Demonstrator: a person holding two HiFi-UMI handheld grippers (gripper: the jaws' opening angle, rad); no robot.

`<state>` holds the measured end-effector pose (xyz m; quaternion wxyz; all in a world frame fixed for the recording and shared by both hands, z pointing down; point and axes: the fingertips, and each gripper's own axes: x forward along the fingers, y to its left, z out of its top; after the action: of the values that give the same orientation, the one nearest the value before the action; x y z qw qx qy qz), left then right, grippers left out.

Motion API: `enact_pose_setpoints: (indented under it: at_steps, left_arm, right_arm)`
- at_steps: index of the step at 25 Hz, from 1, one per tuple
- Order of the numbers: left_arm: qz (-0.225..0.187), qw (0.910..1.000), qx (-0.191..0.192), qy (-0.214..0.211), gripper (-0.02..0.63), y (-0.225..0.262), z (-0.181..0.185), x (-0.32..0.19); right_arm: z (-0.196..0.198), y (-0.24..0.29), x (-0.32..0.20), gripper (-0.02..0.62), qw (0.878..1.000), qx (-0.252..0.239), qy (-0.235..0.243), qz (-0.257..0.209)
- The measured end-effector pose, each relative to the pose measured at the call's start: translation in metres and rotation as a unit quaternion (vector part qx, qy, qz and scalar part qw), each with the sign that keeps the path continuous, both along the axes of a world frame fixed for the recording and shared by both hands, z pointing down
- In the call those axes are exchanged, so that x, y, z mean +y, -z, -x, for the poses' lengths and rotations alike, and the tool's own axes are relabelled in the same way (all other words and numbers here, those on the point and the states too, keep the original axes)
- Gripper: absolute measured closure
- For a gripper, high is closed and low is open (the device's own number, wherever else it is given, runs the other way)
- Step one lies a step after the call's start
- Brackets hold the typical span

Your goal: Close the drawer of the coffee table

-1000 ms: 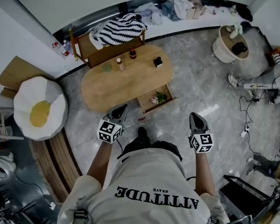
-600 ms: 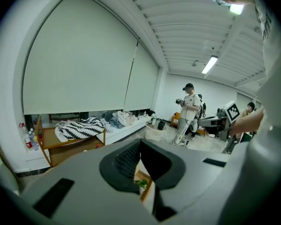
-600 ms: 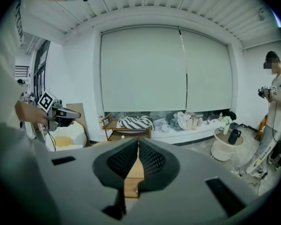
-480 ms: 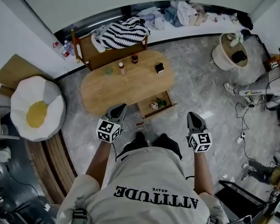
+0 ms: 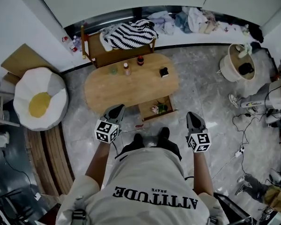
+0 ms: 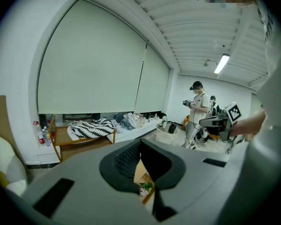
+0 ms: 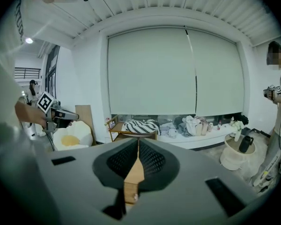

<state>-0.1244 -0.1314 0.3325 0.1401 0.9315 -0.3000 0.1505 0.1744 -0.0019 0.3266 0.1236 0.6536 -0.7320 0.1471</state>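
Observation:
The oval wooden coffee table (image 5: 126,88) stands ahead of me. Its drawer (image 5: 157,108) is pulled out on the near side, with a small green plant and other bits inside. My left gripper (image 5: 116,109) hovers shut over the table's near edge, left of the drawer, holding nothing. My right gripper (image 5: 192,116) is shut and empty over the floor, right of the drawer. In the left gripper view the closed jaws (image 6: 140,144) frame the drawer's contents (image 6: 145,187) below. Under the right gripper (image 7: 138,145), a strip of the wooden table (image 7: 133,175) shows.
Small bottles (image 5: 126,68) and a dark object (image 5: 164,71) sit on the tabletop. Behind it is a wooden bench (image 5: 97,52) with a striped cloth (image 5: 129,33). An egg-shaped cushion (image 5: 40,102) lies left, a white basket (image 5: 239,62) far right. Another person (image 5: 264,95) and cables (image 5: 241,146) are on the right.
The person has stepped closer to the table, and the feet now stand just before the drawer front. The right gripper has drawn nearer the drawer. Both grippers stay shut; the drawer stays open.

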Motion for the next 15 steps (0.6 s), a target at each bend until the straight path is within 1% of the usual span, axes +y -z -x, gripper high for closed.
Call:
enact_pose_setpoints:
  at_steps: [4,8,11,15]
  left_arm:
    - [-0.009,0.9992,0.011,0.037,0.584,0.010,-0.014,0.008]
    - [-0.015,0.9978,0.012,0.064,0.585,0.014,-0.025,0.020]
    - [-0.020,0.9967,0.010,0.078,0.584,0.014,-0.033,0.025]
    - [-0.016,0.9958,0.002,0.090,0.584,0.007,-0.041,0.029]
  right_arm:
    - [-0.023,0.006,-0.006,0.574,1.000,-0.004,0.022,-0.005]
    - [-0.041,0.005,-0.006,0.574,0.999,-0.006,0.038,-0.001]
    - [-0.054,0.000,-0.008,0.574,0.999,-0.008,0.046,0.003]
    - [-0.064,-0.011,-0.012,0.574,0.998,-0.008,0.061,0.012]
